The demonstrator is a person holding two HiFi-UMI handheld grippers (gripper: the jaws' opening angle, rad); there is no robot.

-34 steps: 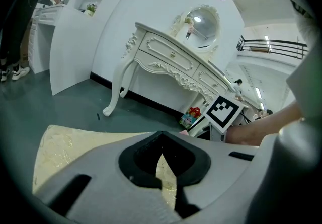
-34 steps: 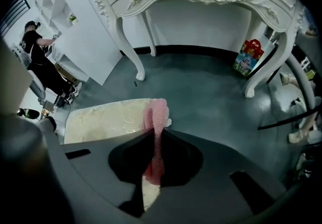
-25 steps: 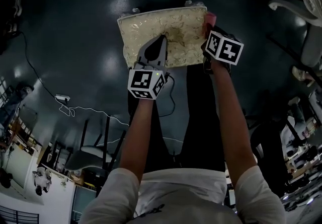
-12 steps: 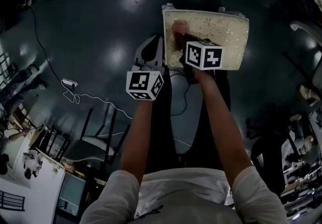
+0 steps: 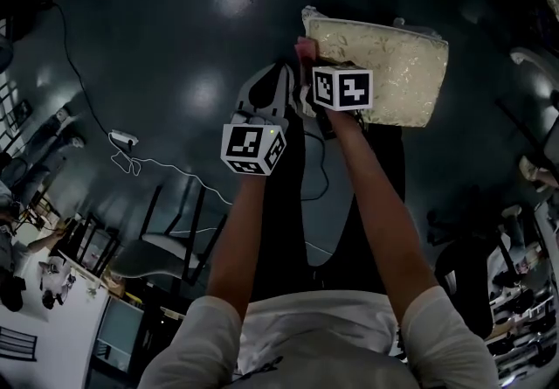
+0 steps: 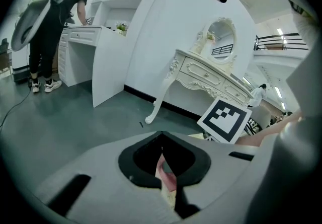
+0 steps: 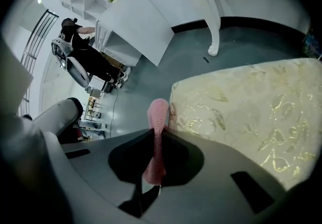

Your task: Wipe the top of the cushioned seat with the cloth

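Pinching a pink, open-knit cloth (image 7: pixel 158 117) between closed jaws, the right gripper (image 7: pixel 155 140) holds it at the edge of the cream, leaf-brocade cushioned seat (image 7: pixel 246 102), whose far side is cut off. The left gripper (image 6: pixel 163 160), jaws together and empty, hangs beside the seat.

cushioned seat (image 7: pixel 241 112): cut off at the right gripper view's right edge; near part hidden behind the right hand-held gripper (image 7: pixel 156 137).
cloth (image 5: pixel 304 49): head view shows only its pink tip.
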